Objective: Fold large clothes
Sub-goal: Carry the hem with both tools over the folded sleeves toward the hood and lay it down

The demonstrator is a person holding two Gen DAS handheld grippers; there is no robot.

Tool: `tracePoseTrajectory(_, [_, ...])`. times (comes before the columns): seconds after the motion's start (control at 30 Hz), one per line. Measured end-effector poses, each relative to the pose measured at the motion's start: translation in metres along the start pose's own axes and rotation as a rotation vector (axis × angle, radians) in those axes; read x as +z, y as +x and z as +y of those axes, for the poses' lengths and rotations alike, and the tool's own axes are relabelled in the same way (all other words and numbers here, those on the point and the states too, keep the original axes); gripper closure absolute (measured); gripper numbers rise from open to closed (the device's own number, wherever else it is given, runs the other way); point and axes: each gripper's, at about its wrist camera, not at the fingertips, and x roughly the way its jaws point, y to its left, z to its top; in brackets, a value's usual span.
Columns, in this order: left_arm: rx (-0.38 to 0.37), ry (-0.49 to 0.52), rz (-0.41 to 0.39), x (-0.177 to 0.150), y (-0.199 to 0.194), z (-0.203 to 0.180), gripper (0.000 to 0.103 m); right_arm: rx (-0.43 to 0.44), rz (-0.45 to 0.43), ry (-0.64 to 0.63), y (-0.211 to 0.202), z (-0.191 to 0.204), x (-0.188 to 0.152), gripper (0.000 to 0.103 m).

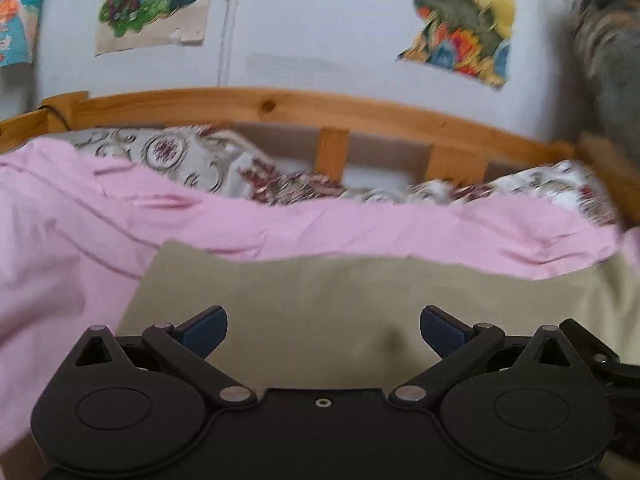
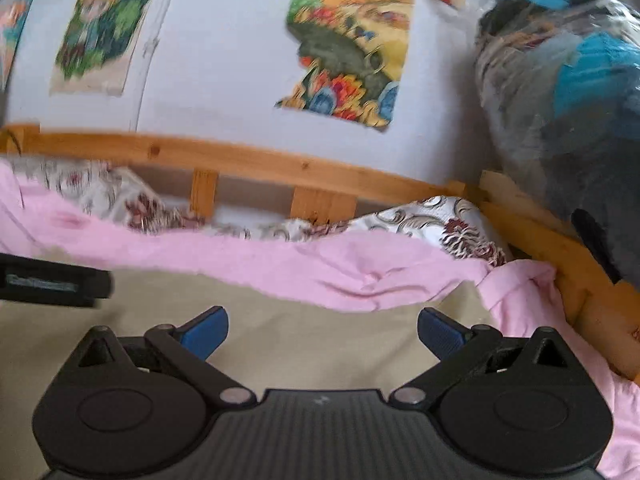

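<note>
Below, a beige cloth (image 1: pixel 360 304) is spread flat on a pink sheet (image 1: pixel 80 248). Both the left gripper (image 1: pixel 323 334) and right gripper (image 2: pixel 322 334) are held over it, fingers spread wide, nothing gripped.

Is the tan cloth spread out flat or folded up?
Spread flat, as far as shown: the tan cloth lies smooth on the pink sheet, with no fold visible.

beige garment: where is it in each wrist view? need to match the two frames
Left wrist: the beige garment fills the lower centre, flat on the pink sheet, behind the open left claw.
Right wrist: the garment spans lower left to centre, behind the open right claw.
Shared landmark: the wooden bed rail below the colourful wall poster.
</note>
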Motion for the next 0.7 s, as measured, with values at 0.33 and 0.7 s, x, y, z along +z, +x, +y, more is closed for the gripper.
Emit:
tracePoseTrajectory(0.33, [0.093,-0.04,0.039,-0.028,0.067,-0.003,0.001,-0.104,0.039,-0.148,0.076,0.036,-0.048,0.0])
tracePoseTrajectory(0.7, [0.085,-0.045,0.065,-0.031,0.079,-0.003,0.001,-0.103,0.049,-0.17,0.095,0.046,-0.066,0.0])
